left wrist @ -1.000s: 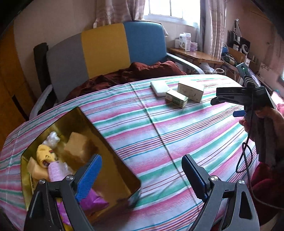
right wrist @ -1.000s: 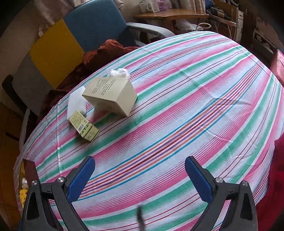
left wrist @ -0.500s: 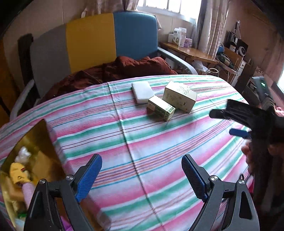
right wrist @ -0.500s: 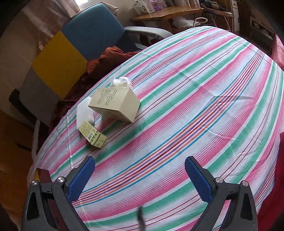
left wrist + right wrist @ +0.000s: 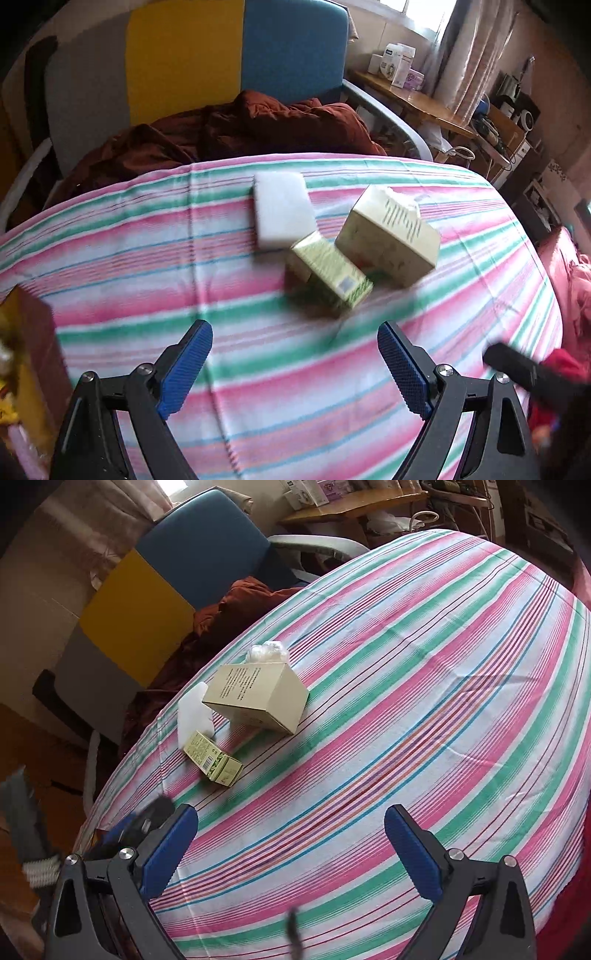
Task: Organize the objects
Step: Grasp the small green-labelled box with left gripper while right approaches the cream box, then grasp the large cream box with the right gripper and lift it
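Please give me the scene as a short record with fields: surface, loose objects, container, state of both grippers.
surface: striped pink-green tablecloth
loose objects: flat white foam block, small green carton, larger beige cardboard box, crumpled clear plastic wrap behind it
container: gold tin at the left edge, partly visible
left gripper: open, empty
right gripper: open, empty

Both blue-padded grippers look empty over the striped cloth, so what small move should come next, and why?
Probably ease the left gripper forward and down over the small green cardboard box. Its jaws stand open and empty, and that box lies nearest, straight ahead on the striped tablecloth.
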Tool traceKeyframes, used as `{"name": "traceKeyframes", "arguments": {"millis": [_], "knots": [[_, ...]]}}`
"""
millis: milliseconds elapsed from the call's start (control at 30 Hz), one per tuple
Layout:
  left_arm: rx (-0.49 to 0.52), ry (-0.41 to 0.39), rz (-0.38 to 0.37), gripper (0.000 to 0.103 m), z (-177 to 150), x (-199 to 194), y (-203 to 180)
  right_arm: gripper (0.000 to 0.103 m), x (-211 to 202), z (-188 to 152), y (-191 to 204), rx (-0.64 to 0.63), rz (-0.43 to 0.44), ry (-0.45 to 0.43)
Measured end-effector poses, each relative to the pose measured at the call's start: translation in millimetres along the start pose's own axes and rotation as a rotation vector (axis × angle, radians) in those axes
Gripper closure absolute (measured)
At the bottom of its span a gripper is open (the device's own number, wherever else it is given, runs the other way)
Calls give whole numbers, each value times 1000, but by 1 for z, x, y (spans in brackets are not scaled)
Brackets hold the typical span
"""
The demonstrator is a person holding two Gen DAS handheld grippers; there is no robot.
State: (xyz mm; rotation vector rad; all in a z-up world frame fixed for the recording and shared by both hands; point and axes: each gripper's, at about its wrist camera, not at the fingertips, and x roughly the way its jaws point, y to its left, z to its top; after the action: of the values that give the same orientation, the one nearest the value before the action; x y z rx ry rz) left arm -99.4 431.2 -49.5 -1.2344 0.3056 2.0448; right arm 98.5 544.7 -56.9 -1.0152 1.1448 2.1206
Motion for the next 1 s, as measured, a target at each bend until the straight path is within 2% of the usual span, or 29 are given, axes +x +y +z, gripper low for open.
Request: {"name": "traceKeyframes", "arguments": {"millis": [133, 200, 333, 400, 433, 467, 500, 533, 700, 867, 1000], "knots": [[3, 15, 2, 13, 19, 28, -12, 0, -3, 1, -3, 14, 9, -7], [-5, 35, 18, 19, 29, 45, -16, 0, -2, 1, -5, 22, 13, -4], [-39, 80, 17, 22, 40, 72, -18, 0, 2, 2, -9, 37, 17, 15], [-64, 127, -7, 41, 42, 86, -17, 0, 2, 2, -9, 39, 23, 18], [-60, 125, 1, 42, 40, 88, -17, 0, 2, 2, -9, 39, 23, 19], [-37, 101, 18, 54, 38, 85, -18, 0, 2, 2, -9, 39, 20, 20], [-17, 99, 22, 70, 36, 85, -19, 0, 3, 2, -10, 40, 21, 21], [1, 96, 31, 73, 32, 84, -18, 0, 3, 2, -10, 40, 22, 23], [50, 65, -17, 73, 6, 67, -5, 0, 4, 1, -7, 25, 19, 25], [93, 45, -12, 73, -41, 37, 1, 0, 8, -1, -2, -6, -7, 37], [85, 41, -31, 73, -74, 16, 4, 0, 14, -5, 5, -56, -48, 51]]}}
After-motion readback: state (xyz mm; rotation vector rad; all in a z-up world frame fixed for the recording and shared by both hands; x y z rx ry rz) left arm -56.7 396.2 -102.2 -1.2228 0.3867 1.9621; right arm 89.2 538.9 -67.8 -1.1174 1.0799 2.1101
